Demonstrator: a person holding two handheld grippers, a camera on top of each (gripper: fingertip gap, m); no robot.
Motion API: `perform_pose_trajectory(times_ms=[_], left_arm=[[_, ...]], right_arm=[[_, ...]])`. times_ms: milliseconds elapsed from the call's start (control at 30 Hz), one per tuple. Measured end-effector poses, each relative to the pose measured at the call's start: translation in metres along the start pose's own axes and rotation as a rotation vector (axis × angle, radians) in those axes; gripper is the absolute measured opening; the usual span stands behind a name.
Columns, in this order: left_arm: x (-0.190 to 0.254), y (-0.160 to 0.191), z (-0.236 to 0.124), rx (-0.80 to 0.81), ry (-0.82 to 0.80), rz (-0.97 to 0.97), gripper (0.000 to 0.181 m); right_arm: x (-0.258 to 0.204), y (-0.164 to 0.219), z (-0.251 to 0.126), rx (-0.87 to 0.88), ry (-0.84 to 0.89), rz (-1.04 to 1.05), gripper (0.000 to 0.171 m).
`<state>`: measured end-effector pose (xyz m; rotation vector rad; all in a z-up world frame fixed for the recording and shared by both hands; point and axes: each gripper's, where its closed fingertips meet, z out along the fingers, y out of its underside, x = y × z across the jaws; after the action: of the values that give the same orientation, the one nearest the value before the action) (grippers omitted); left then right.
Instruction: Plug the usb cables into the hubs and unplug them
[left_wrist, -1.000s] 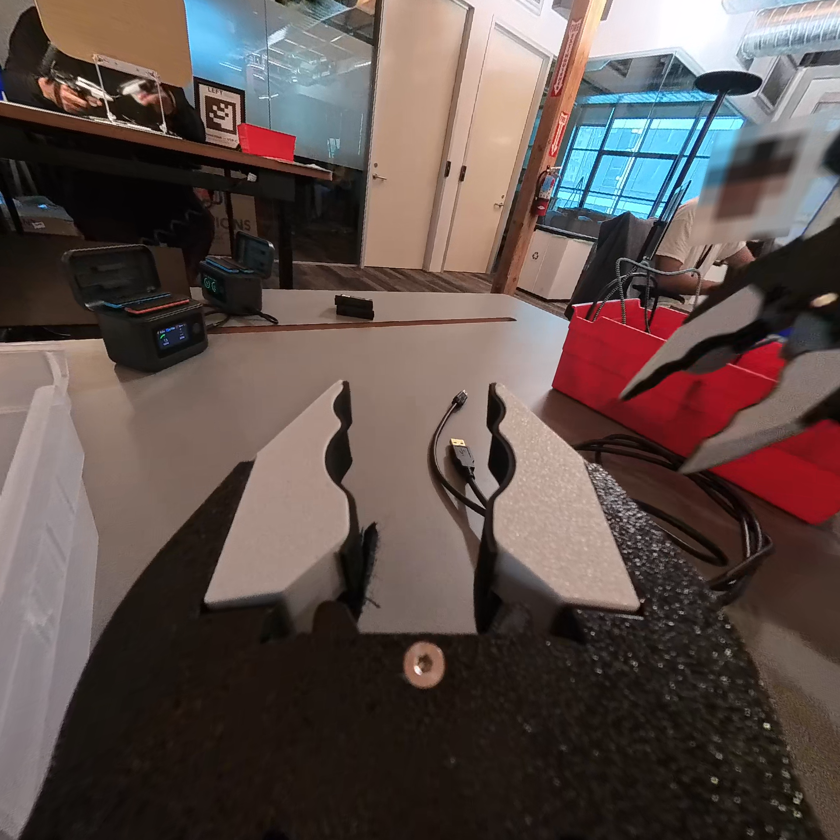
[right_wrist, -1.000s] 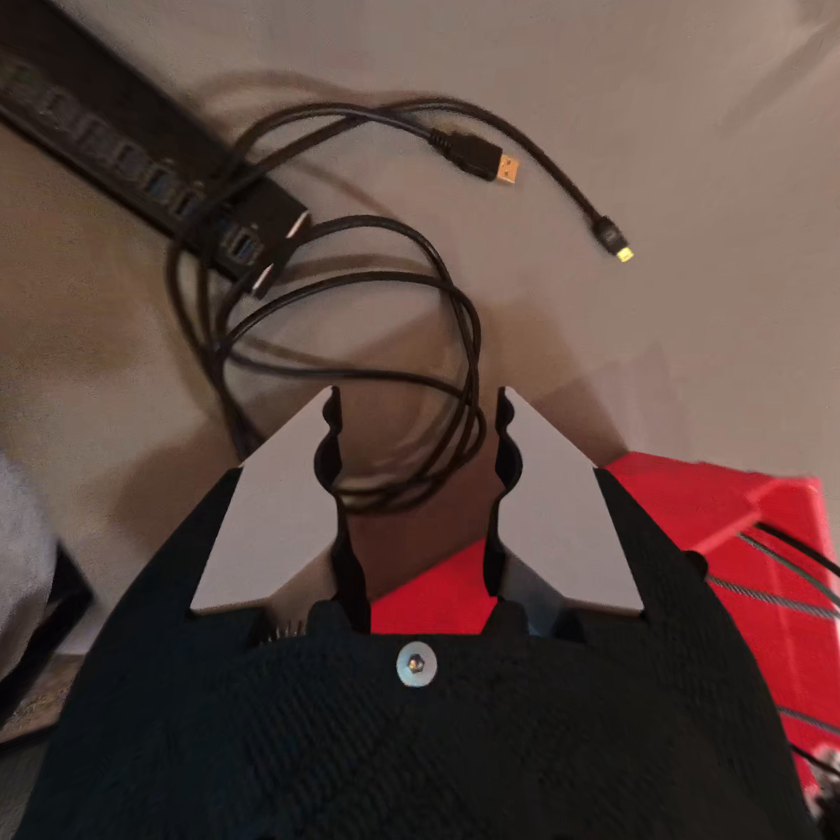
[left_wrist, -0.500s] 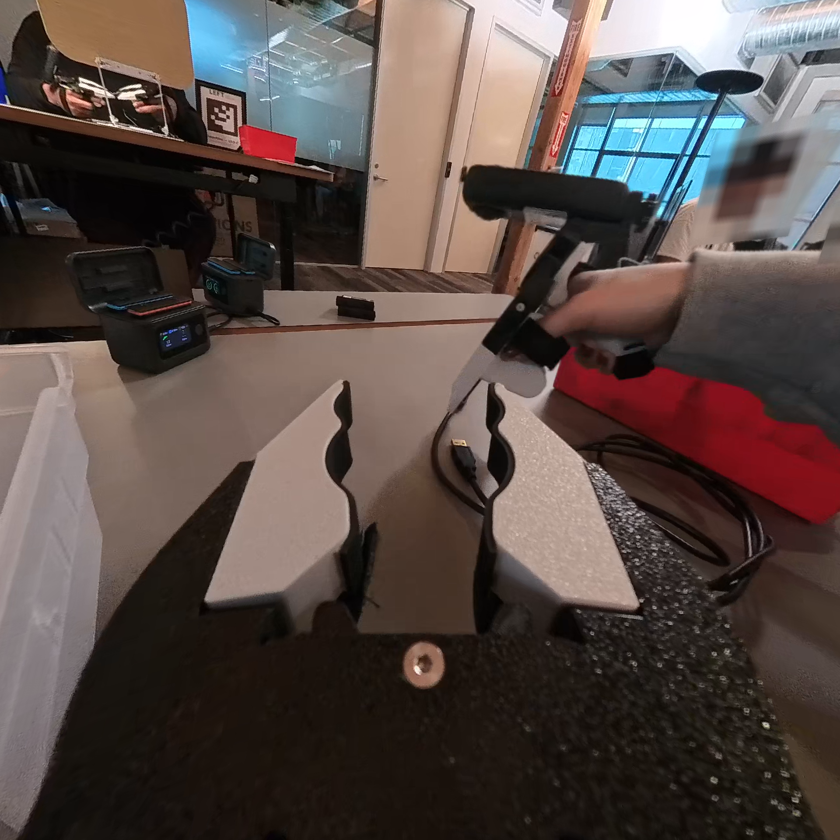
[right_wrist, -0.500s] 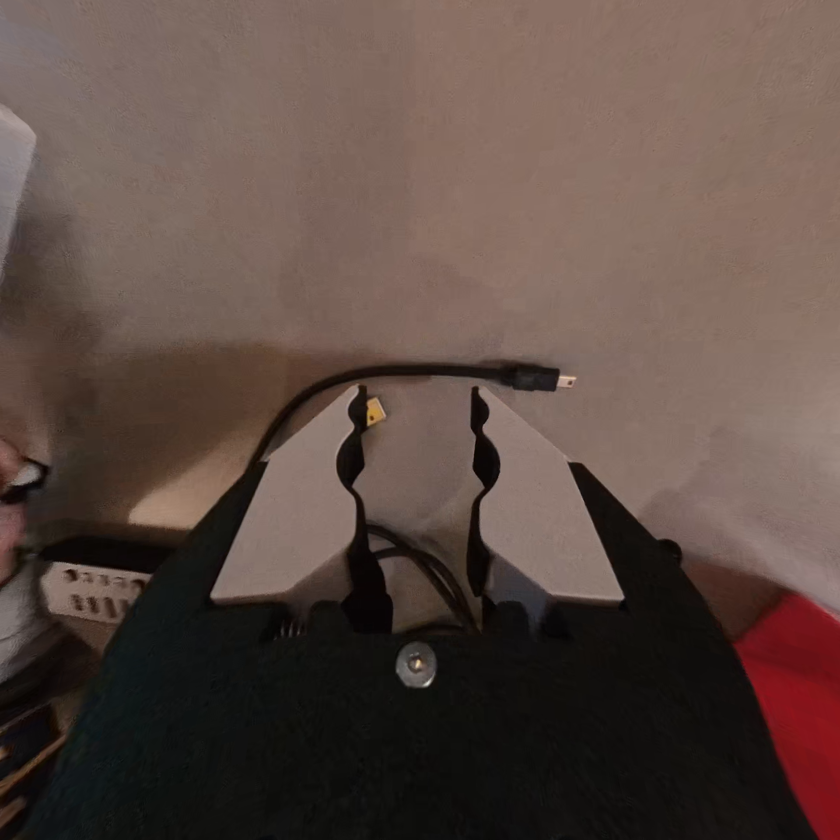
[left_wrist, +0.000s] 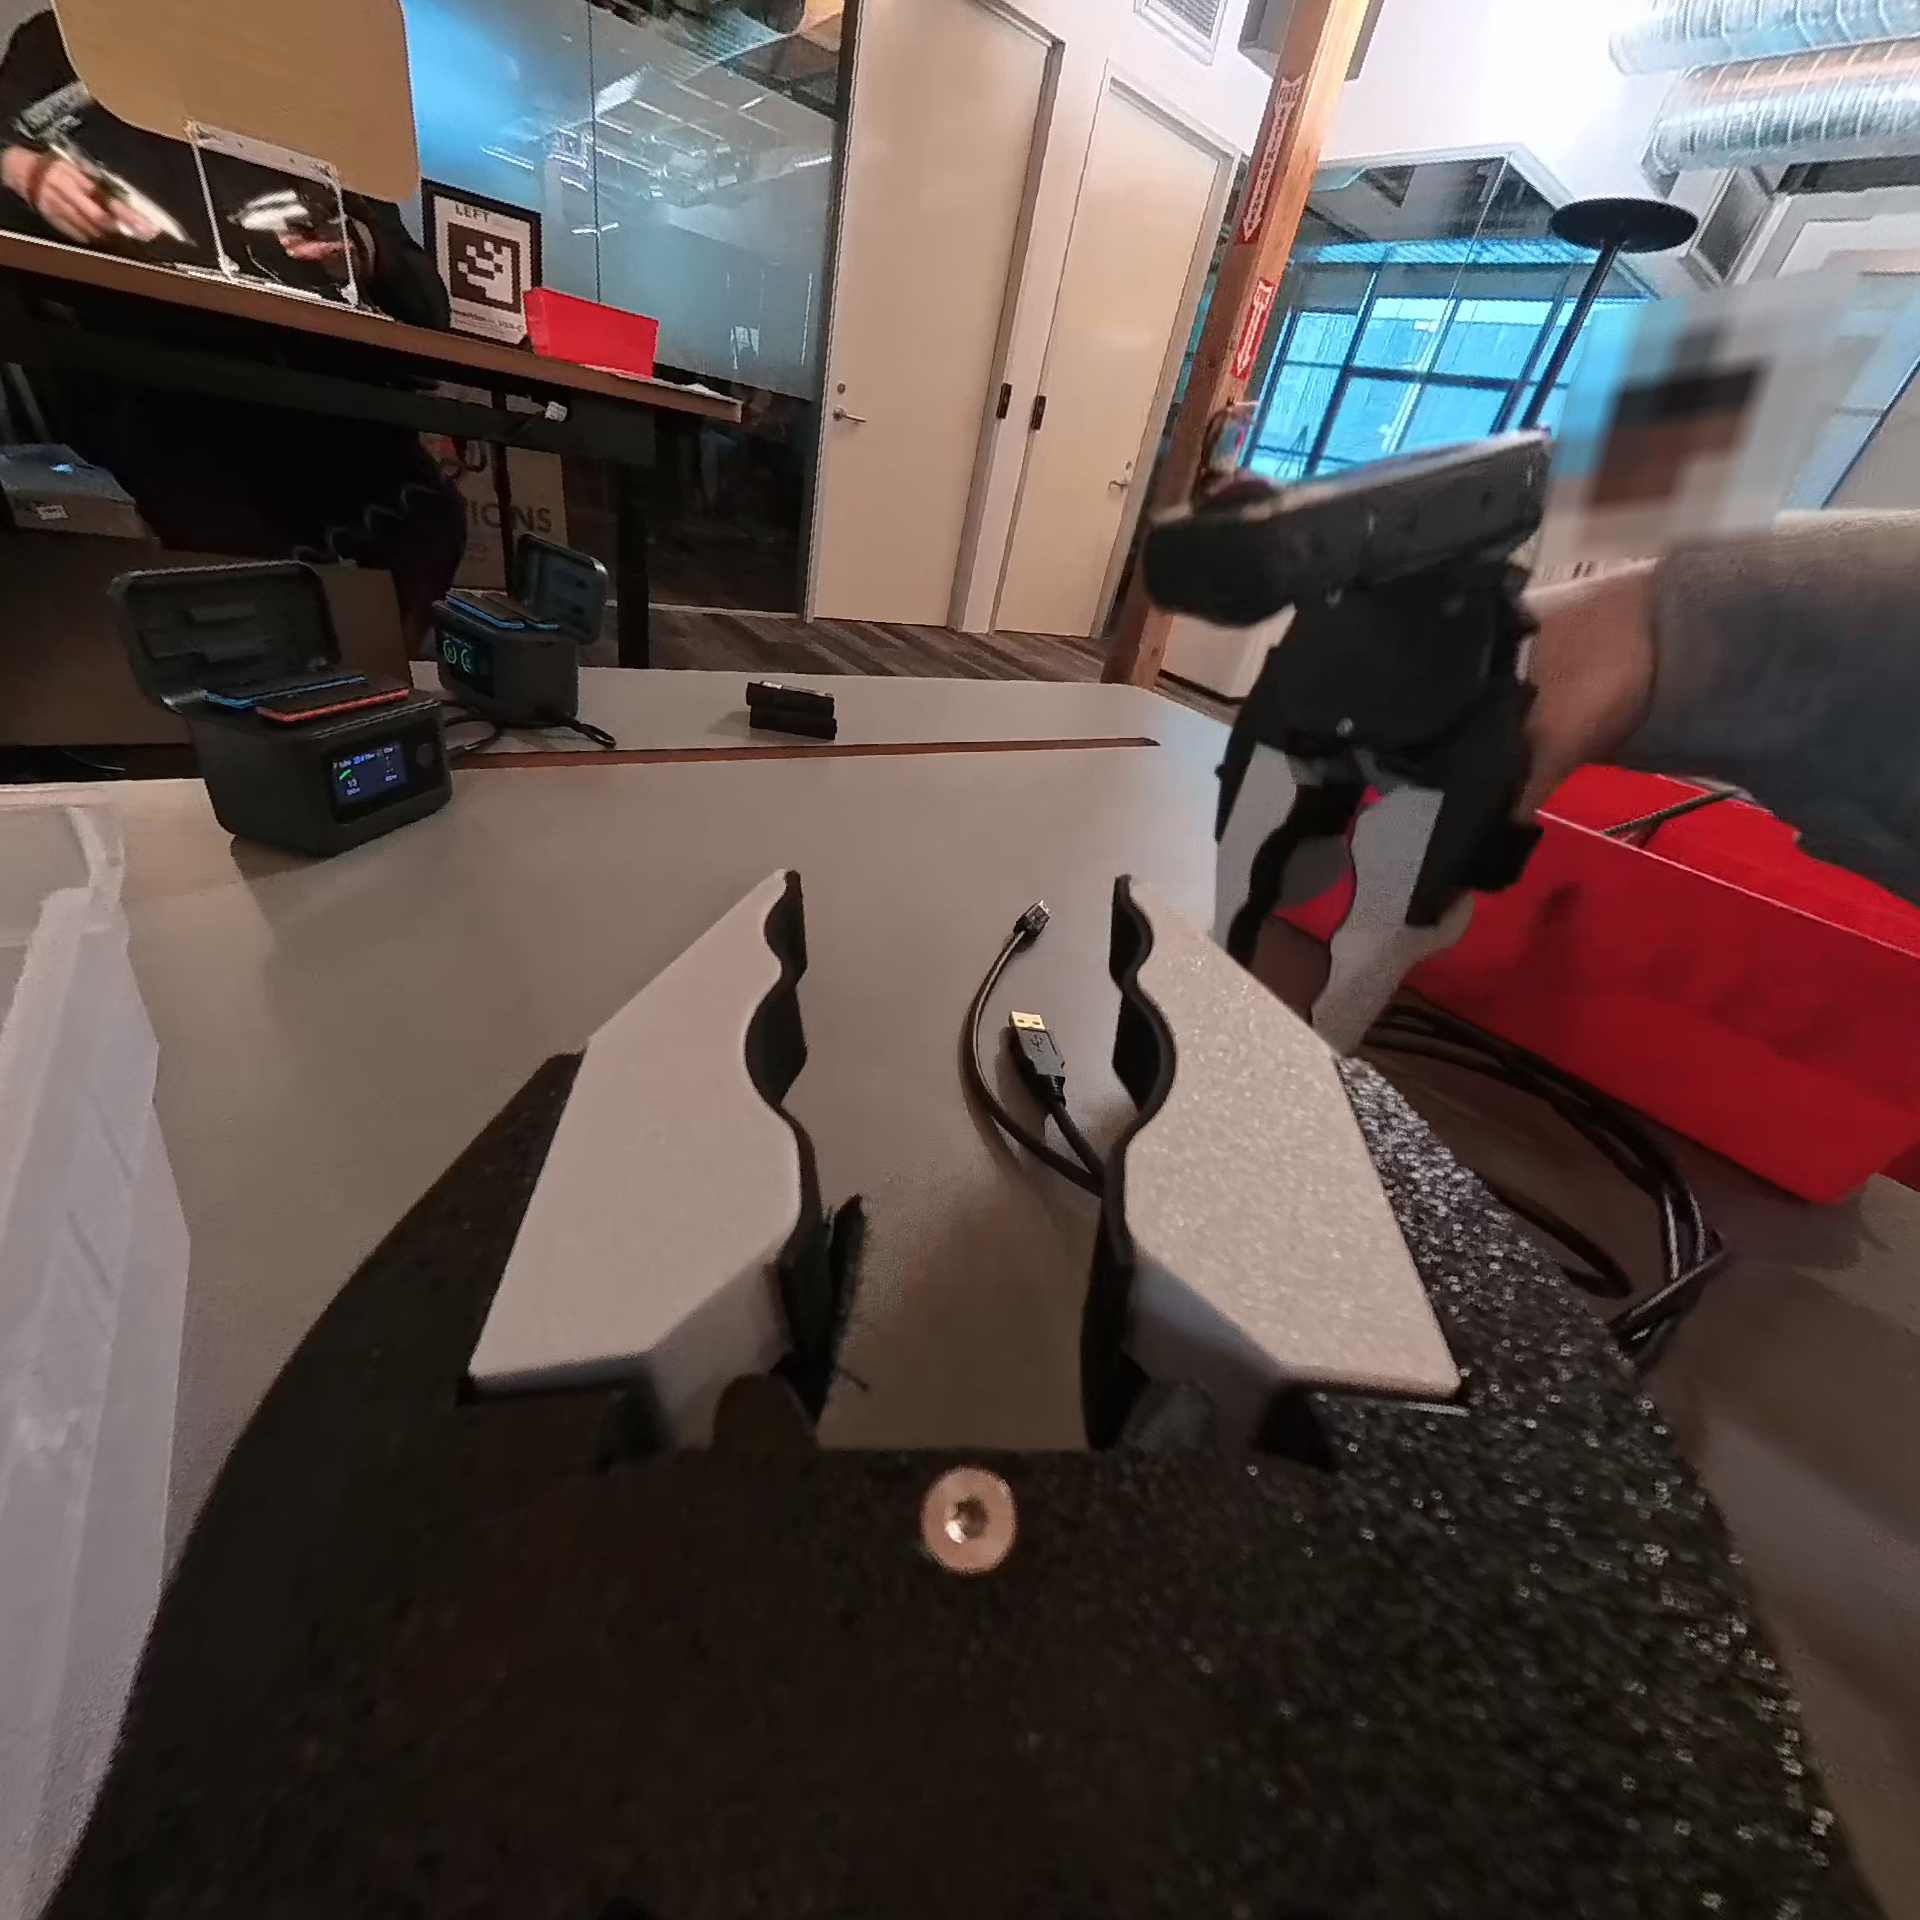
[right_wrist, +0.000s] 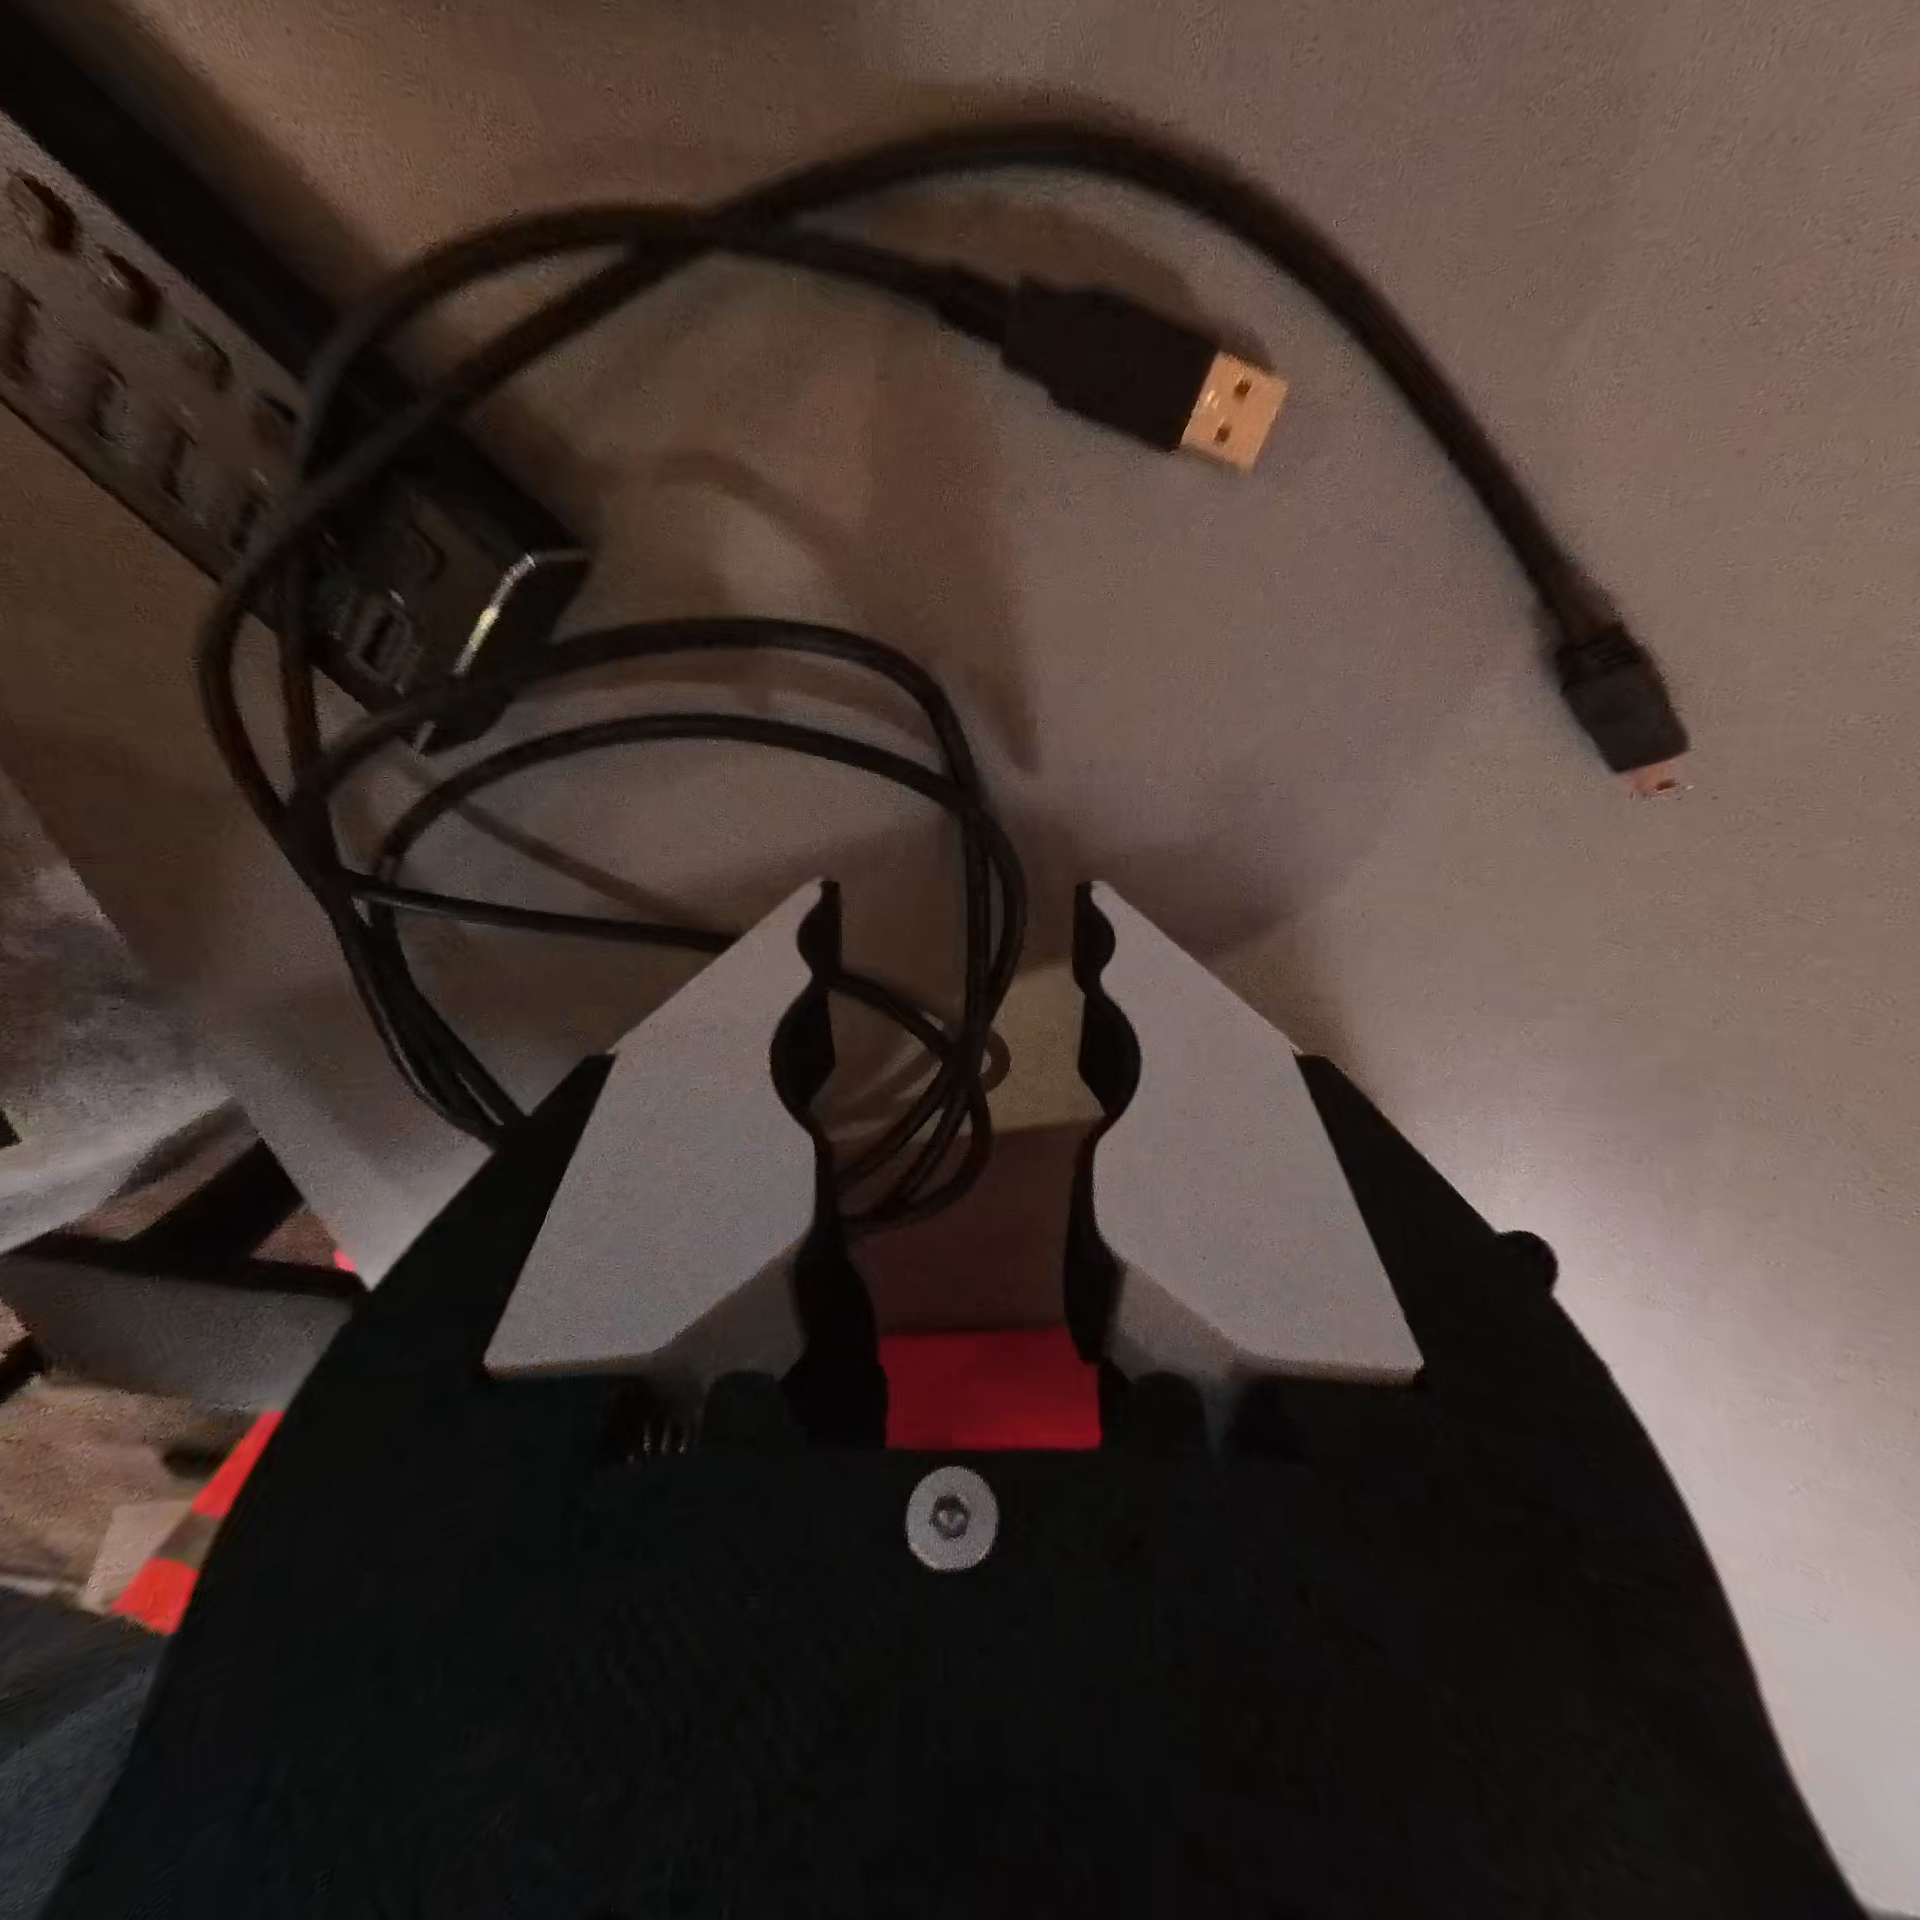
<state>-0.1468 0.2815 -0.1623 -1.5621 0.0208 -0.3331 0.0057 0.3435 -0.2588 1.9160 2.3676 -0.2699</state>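
On grey table (left_wrist: 540, 966): USB plug (right_wrist: 1153, 390) lies loose, unplugged, near hub (right_wrist: 135, 395). Right gripper (right_wrist: 951, 904) above coil, jaws parted, empty, likely positioning for pickup. Left gripper (left_wrist: 951, 894) wide, empty, idle.

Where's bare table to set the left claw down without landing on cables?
Bare tabletop lies between the clear bin and the USB-A plug, up to the charger case. It is crowded rightward: coiled cable, red bin, right claw.
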Motion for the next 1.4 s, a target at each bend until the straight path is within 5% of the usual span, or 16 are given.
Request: perform_pose_trajectory(times_ms=[100, 233, 333, 733, 1133, 1400], left_arm=[[0.000, 0.000, 0.000, 0.001, 0.001, -0.003, 0.056], [0.000, 0.001, 0.000, -0.003, 0.001, 0.000, 0.057], [0.002, 0.000, 0.000, -0.002, 0.009, 0.001, 0.057], [0.001, 0.000, 0.000, -0.001, 0.007, 0.000, 0.057], [0.000, 0.003, 0.000, -0.016, -0.001, 0.004, 0.057], [-0.001, 0.004, 0.000, -0.022, -0.005, 0.009, 0.057]], right_arm=[[0.002, 0.013, 0.015, -0.067, 0.049, -0.031, 0.038], [0.015, 0.006, 0.018, -0.015, 0.190, -0.084, 0.008], [0.041, 0.007, -0.003, -0.030, 0.461, -0.166, 0.007], [0.048, 0.013, -0.241, 0.339, 1.258, -0.113, 0.007], [0.015, 0.066, -0.480, 0.518, 1.601, 0.123, 0.006], [-0.012, 0.119, -0.568, 0.481, 1.715, 0.199, 0.006]])
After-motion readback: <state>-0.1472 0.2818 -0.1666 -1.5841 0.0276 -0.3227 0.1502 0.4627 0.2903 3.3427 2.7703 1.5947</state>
